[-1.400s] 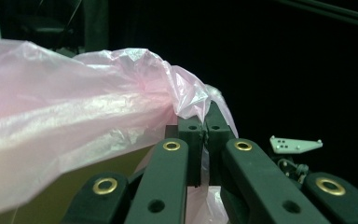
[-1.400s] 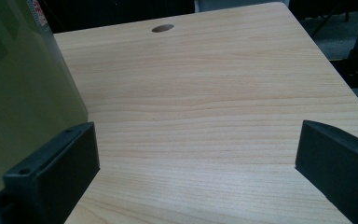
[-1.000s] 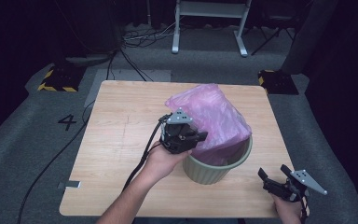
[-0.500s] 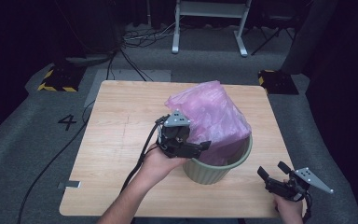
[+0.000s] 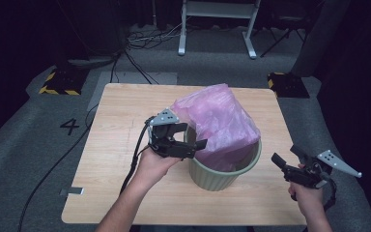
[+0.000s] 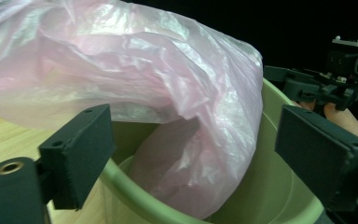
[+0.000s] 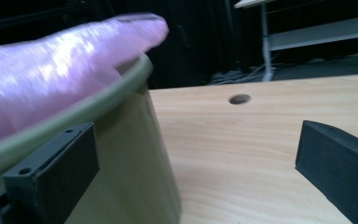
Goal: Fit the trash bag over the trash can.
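Note:
A pale green ribbed bin [image 5: 222, 175] stands on the wooden table [image 5: 121, 125], right of middle. A pink plastic bag [image 5: 220, 123] billows out of it and leans toward the back left. My left gripper [image 5: 191, 137] hovers at the bin's near-left rim. Its jaws have just been opening and now stand wide, apart from the bag [image 6: 168, 79] and the bin's rim [image 6: 135, 196] that lie between them. My right gripper [image 5: 287, 155] is open off the bin's right side, with nothing in it. In the right gripper view the bin [image 7: 126, 140] is close on the left.
The table has a small round hole [image 7: 239, 99] in its top. Bare wood lies left of and behind the bin. On the grey floor are a "4" marking [image 5: 71, 126], black cables [image 5: 125, 63] and a white frame [image 5: 217, 24] at the back.
The left gripper's jaws opened off the bag's edge and the hand slid a little to the right along the rim. The right gripper rose and shifted slightly left.

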A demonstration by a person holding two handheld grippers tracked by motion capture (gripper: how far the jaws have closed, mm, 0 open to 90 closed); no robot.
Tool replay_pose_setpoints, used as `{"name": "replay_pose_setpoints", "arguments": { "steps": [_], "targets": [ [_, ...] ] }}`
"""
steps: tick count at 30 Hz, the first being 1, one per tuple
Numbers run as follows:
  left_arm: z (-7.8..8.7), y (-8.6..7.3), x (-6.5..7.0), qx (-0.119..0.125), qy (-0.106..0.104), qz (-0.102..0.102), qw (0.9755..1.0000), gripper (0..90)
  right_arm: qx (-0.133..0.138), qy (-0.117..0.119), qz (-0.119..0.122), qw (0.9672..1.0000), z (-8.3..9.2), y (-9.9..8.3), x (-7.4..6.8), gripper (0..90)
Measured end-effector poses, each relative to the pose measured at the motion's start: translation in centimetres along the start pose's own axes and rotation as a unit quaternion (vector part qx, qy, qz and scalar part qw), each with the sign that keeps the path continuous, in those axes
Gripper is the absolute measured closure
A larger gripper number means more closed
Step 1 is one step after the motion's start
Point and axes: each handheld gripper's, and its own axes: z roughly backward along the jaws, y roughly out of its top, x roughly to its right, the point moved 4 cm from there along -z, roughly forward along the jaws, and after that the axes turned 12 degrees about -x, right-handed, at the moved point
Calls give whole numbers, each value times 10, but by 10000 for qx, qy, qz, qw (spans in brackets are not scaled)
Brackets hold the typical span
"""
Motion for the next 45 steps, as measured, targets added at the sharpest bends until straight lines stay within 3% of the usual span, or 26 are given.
{"name": "replay_pose_setpoints", "arguments": {
  "steps": [5,11,14,18,21,24,29,35,37,42,45],
  "targets": [
    [7,2,-7,235,229,173,9993,102,-138,-97,195,9997,-8,25,-6,0],
    [6,4,-15,312,292,295,9987,107,-57,-25,255,9997,-14,53,-15,21],
    [5,6,-20,385,261,406,9981,106,-91,50,305,9995,-20,68,-22,87],
    [5,8,-30,472,313,544,9969,116,-277,238,339,9988,-35,85,-28,154],
    [3,9,-40,486,251,726,9959,120,-537,289,382,9974,-51,92,-31,156],
    [4,9,-49,556,330,847,9943,121,-806,405,320,9954,-69,99,-33,157],
    [0,7,-59,554,356,985,9930,123,-1157,372,290,9922,-94,106,-36,204],
    [-10,7,-61,432,199,1055,9933,122,-1598,591,473,9842,-106,109,-43,364],
    [-13,8,-62,424,164,1090,9930,124,-1650,650,545,9826,-106,108,-45,508],
    [-15,9,-59,467,38,1086,9930,125,-1723,906,975,9760,-96,99,-56,758],
    [-12,11,-58,541,32,1071,9928,128,-1662,987,1267,9729,-85,92,-64,834]
  ]
}}
